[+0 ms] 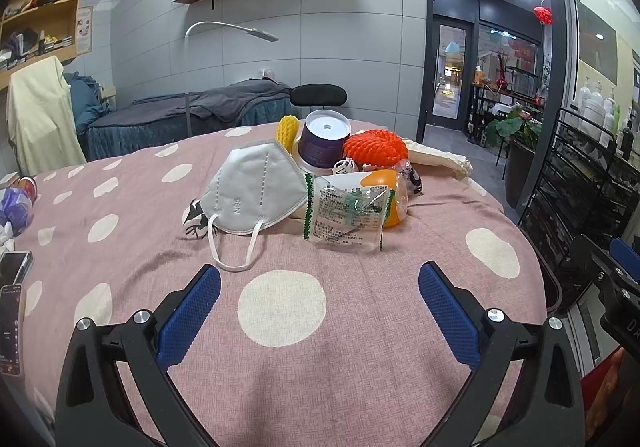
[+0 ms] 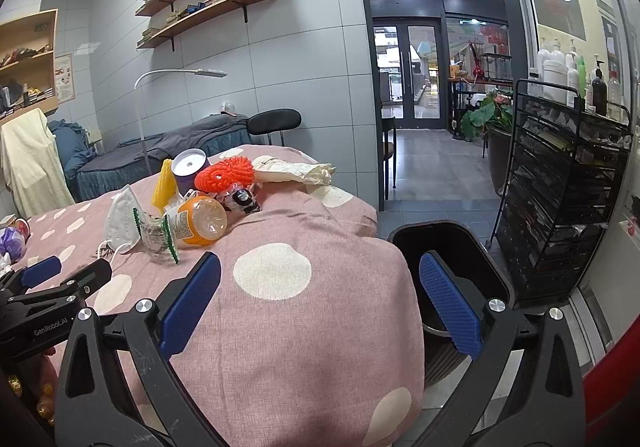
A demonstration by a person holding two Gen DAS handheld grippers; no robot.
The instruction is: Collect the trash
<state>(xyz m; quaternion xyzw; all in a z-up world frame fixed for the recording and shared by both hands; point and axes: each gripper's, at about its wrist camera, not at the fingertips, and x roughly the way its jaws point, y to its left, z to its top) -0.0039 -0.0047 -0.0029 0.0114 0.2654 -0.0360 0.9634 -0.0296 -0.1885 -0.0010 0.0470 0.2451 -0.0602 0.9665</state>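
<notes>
Left gripper and right gripper both gape empty short of the mask and wrapper

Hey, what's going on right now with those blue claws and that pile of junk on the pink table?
Left gripper open, empty. Right gripper open, empty. Trash pile untouched on the tablecloth; white mask nearest. Black bin beside the table, nothing blocking.

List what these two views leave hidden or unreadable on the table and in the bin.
- Bin floor: right view, hidden by the right gripper finger and the near rim.
- Wrapper print: left view, too small to read.
- Small dark item behind the orange bottle: both views, mostly covered, so its kind is unclear.
- Phone: left view, cut by the left edge.
- Purple tub base: left view, hidden by the mask.
</notes>
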